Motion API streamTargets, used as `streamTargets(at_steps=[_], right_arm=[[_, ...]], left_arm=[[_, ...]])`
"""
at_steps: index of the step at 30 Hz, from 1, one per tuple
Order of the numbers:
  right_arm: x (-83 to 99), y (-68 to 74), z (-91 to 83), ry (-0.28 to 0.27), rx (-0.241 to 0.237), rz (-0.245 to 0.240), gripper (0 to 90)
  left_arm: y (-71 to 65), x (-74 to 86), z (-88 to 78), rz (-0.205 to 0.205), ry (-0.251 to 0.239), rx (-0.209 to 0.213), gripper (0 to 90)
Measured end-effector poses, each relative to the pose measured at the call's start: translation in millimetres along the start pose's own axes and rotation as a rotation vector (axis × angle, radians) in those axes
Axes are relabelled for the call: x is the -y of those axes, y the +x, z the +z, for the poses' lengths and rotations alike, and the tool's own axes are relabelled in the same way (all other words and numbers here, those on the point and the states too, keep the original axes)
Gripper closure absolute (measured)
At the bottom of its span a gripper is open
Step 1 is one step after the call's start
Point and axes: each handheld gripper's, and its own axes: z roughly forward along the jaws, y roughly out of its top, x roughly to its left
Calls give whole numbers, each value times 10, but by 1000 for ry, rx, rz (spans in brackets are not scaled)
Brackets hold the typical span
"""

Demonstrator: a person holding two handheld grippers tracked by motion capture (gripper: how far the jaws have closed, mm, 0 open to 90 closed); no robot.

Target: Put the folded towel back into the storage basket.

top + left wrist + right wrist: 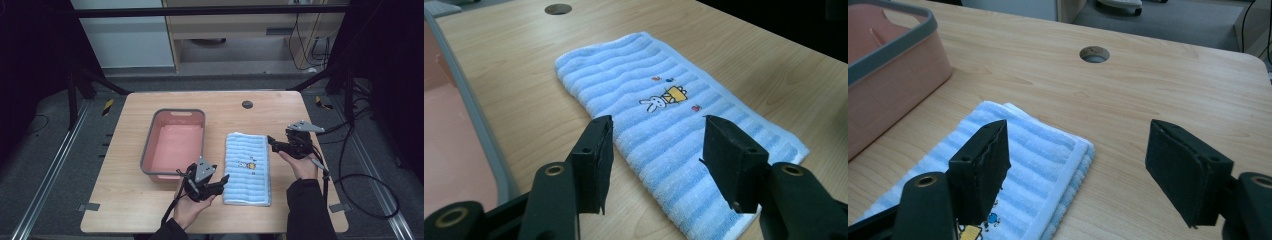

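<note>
High view: both hands, pink basin (173, 142), folded towel (247, 167) on bench (280, 110).
Left hand-held gripper (656, 150) view: rabbit print, jaws apart.
Right hand-held gripper (1075, 165) view: towel's folded edge, jaws apart.

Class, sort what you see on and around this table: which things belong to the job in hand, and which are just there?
In the job: towel, left gripper, right gripper, both open and beside it.

Just there: pink basket, table's cable hole, floor cables.

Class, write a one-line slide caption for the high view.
Two hand-held grippers, left and right, open at opposite ends of a folded towel beside a basin.
</note>
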Motion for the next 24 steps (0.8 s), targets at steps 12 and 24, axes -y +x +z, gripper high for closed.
streamTargets(at_steps=[12,24], right_arm=[[68,-5,172,24,-9,17,283],[172,-4,478,71,-2,5,323]], left_arm=[[-69,133,192,6,54,20,510],[-47,296,367,-8,109,3,510]])
